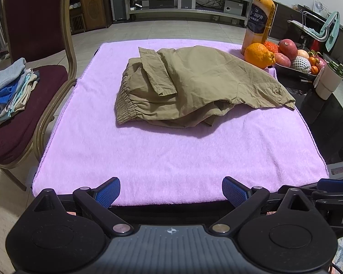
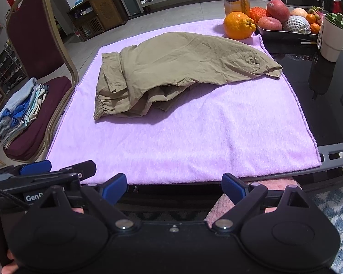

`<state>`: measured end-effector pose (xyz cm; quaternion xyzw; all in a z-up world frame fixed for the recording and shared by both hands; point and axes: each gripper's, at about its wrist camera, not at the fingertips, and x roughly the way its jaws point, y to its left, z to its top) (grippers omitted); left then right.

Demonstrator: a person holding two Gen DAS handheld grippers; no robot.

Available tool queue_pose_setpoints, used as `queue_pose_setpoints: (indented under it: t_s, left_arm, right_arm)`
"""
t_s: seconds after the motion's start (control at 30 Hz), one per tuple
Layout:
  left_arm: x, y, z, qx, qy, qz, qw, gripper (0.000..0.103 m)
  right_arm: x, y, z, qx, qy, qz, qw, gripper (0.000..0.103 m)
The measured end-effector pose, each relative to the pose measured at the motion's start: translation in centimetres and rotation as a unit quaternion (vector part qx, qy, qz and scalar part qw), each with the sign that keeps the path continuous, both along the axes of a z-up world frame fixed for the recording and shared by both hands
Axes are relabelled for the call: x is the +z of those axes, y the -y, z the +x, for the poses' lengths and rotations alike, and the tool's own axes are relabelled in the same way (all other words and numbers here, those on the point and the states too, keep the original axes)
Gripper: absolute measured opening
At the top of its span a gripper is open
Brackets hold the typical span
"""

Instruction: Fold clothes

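Purple towel (image 1: 171,155): khaki trousers (image 1: 194,84) well beyond spread fingers (image 1: 109,191).

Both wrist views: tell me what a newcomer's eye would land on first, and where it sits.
A crumpled khaki cotton garment with an elastic waistband lies heaped toward the far side of a fluffy lilac towel spread over the table. A large bumpy orange sits at the towel's far right corner. A stack of folded blue and white clothes rests on the maroon chair seat at left.
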<state>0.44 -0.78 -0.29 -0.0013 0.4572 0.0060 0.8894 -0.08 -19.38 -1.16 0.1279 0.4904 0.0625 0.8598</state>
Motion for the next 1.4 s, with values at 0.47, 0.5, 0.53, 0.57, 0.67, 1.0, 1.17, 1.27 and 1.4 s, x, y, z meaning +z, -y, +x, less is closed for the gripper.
queue_pose_setpoints:
  t_s: [0.47, 0.5, 0.53, 0.57, 0.67, 1.0, 1.17, 1.27, 1.4]
  left_arm:
    - [-0.2, 0.0, 0.1, 0.001, -0.003, 0.000, 1.0000, 0.097]
    - [-0.2, -0.1, 0.1, 0.001, -0.003, 0.000, 1.0000, 0.097]
    - [-0.3, -0.1, 0.1, 0.001, -0.004, 0.000, 1.0000, 0.097]
    - [-0.3, -0.1, 0.1, 0.001, -0.004, 0.000, 1.0000, 0.097]
    - [-0.4, -0.2, 0.2, 0.001, -0.005, 0.000, 1.0000, 0.097]
    - [-0.5, -2.4, 2.6, 0.014, 0.013, 0.038, 0.9991, 0.097]
    - [-1.1, -3.9, 4.8, 0.013, 0.024, 0.065, 0.9975, 0.082]
    - [-1.7, -4.7, 5.9, 0.013, 0.035, 0.077, 0.9963, 0.065]
    - [-2.5, -5.4, 7.1, -0.002, 0.060, 0.083, 0.9948, 0.042]
  right_arm:
    - [-0.2, 0.1, 0.0, -0.001, -0.003, 0.002, 1.000, 0.090]
    - [-0.2, 0.0, 0.0, -0.002, -0.004, 0.002, 1.000, 0.090]
    - [-0.2, 0.1, 0.0, -0.002, -0.004, 0.002, 1.000, 0.090]
    - [-0.3, 0.1, 0.0, -0.002, -0.004, 0.002, 1.000, 0.090]
    - [-0.3, 0.1, 0.1, -0.003, -0.003, 0.003, 1.000, 0.090]
    - [0.1, 0.9, 2.1, -0.019, 0.024, 0.037, 0.999, 0.090]
    - [-0.8, 1.2, 4.7, -0.032, 0.043, 0.088, 0.995, 0.090]
    - [-2.2, 1.0, 6.4, -0.036, 0.052, 0.122, 0.990, 0.088]
    - [-4.8, 0.8, 8.6, -0.056, 0.050, 0.168, 0.983, 0.064]
